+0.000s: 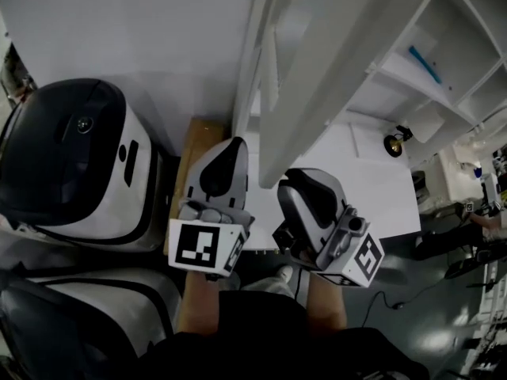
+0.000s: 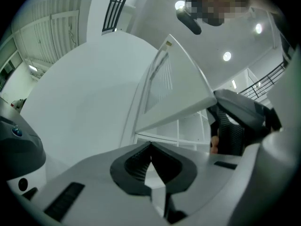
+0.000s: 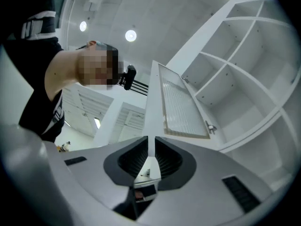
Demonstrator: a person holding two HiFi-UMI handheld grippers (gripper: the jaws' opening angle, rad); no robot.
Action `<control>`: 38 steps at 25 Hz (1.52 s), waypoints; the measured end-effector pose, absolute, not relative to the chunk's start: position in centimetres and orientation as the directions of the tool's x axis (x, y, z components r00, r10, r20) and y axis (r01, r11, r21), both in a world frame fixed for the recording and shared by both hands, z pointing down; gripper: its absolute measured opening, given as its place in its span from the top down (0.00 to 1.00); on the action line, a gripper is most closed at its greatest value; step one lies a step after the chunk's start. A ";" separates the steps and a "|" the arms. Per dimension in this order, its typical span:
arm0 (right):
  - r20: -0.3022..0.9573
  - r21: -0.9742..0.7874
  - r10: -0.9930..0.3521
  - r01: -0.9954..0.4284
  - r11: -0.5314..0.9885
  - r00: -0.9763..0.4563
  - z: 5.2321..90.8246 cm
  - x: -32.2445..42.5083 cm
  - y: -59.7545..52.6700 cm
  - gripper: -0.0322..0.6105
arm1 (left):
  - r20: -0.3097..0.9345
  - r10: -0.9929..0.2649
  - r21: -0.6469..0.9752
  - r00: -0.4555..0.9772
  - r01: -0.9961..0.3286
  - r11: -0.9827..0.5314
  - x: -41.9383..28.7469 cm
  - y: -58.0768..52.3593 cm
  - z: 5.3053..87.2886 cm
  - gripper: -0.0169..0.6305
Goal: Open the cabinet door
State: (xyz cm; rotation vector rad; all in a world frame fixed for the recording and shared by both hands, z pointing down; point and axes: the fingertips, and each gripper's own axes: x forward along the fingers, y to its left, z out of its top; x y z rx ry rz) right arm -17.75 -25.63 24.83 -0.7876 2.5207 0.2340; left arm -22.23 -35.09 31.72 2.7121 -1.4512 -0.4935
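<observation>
The white cabinet door (image 1: pixel 333 70) stands swung open and shows edge-on in the head view. It has a ribbed glass pane (image 3: pixel 181 109). My right gripper (image 1: pixel 283 184) reaches up to the door's lower free edge. In the right gripper view that edge (image 3: pixel 149 126) runs straight between the dark pads, and the jaws are closed on it. My left gripper (image 1: pixel 236 145) sits just left of the door, apart from it. Its jaws (image 2: pixel 150 146) meet at the tips with nothing between them. The open cabinet's white shelves (image 3: pixel 244 60) lie to the right of the door.
A large black-and-white machine (image 1: pixel 71 157) fills the left side, close to my left gripper. A wooden board (image 1: pixel 198 145) lies beside it. A small black fixture (image 1: pixel 394 142) sits on the white surface (image 1: pixel 372 188) under the shelves. A cable lies on the dark floor (image 1: pixel 412 307).
</observation>
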 end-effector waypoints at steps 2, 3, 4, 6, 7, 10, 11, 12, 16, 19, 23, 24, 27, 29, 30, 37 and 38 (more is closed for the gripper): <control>-0.452 -0.024 -0.592 -0.655 0.756 -0.667 26.2 -16.1 -26.6 0.86 | -0.248 -0.814 0.174 0.526 -0.802 -0.571 -21.6 -35.1 32.6 0.95; -0.426 -0.045 -0.641 -0.692 0.720 -0.639 26.9 -15.0 -27.1 0.87 | -0.238 -0.814 0.180 0.530 -0.800 -0.573 -21.1 -35.0 33.0 0.95; -0.397 -0.059 -0.683 -0.726 0.686 -0.613 27.7 -14.1 -27.5 0.87 | -0.227 -0.815 0.187 0.532 -0.798 -0.573 -20.7 -34.8 33.3 0.95; -0.337 -0.062 -0.753 -0.784 0.617 -0.565 29.1 -12.4 -27.9 0.87 | -0.204 -0.819 0.192 0.537 -0.798 -0.571 -19.7 -34.4 34.0 0.95; -0.308 -0.066 -0.786 -0.812 0.580 -0.536 29.9 -11.6 -28.1 0.87 | -0.191 -0.822 0.189 0.537 -0.801 -0.568 -19.3 -34.1 34.4 0.95; -0.196 -0.110 -0.876 -0.877 0.467 -0.442 32.8 -9.1 -28.2 0.88 | -0.142 -0.837 0.173 0.529 -0.819 -0.547 -18.4 -32.6 35.9 0.95; -0.162 -0.128 -0.894 -0.889 0.440 -0.418 33.7 -8.2 -28.0 0.88 | -0.129 -0.841 0.167 0.525 -0.825 -0.541 -18.1 -31.9 36.4 0.95; -0.140 -0.144 -0.905 -0.896 0.420 -0.402 34.4 -7.3 -27.6 0.88 | -0.122 -0.844 0.161 0.522 -0.829 -0.536 -17.8 -31.1 36.7 0.95; -0.094 -0.150 -0.926 -0.915 0.375 -0.365 36.5 -4.6 -25.2 0.88 | -0.117 -0.847 0.138 0.518 -0.837 -0.530 -15.5 -28.1 37.3 0.95; -0.047 -0.131 -0.933 -0.924 0.360 -0.357 38.5 -3.0 -22.0 0.88 | -0.096 -0.844 0.147 0.528 -0.831 -0.537 -13.4 -24.5 38.2 0.95; -0.020 -0.096 -0.940 -0.935 0.340 -0.340 39.1 0.3 -18.5 0.88 | -0.105 -0.843 0.144 0.527 -0.831 -0.537 -10.0 -20.6 37.7 0.95; -0.022 -0.093 -0.941 -0.936 0.338 -0.338 39.1 0.8 -17.8 0.88 | -0.109 -0.842 0.135 0.529 -0.831 -0.540 -9.3 -19.9 37.6 0.95; -0.022 -0.087 -0.942 -0.938 0.335 -0.335 39.6 1.8 -15.9 0.88 | -0.110 -0.834 0.116 0.540 -0.827 -0.551 -7.7 -18.0 37.5 0.95; -0.023 -0.081 -0.943 -0.939 0.334 -0.333 39.6 2.5 -15.0 0.88 | -0.113 -0.826 0.108 0.552 -0.820 -0.562 -6.6 -16.9 37.3 0.95; -0.027 -0.078 -0.944 -0.940 0.331 -0.330 39.4 2.9 -14.7 0.88 | -0.116 -0.820 0.101 0.560 -0.815 -0.571 -5.9 -16.4 37.0 0.95; -0.061 -0.062 -0.950 -0.949 0.309 -0.305 39.5 5.4 -13.9 0.88 | -0.140 -0.784 0.062 0.605 -0.785 -0.616 -2.2 -15.1 36.9 0.95; -0.063 -0.058 -0.951 -0.951 0.305 -0.301 40.3 6.1 -14.6 0.88 | -0.143 -0.781 0.065 0.609 -0.781 -0.621 -1.4 -15.9 37.7 0.95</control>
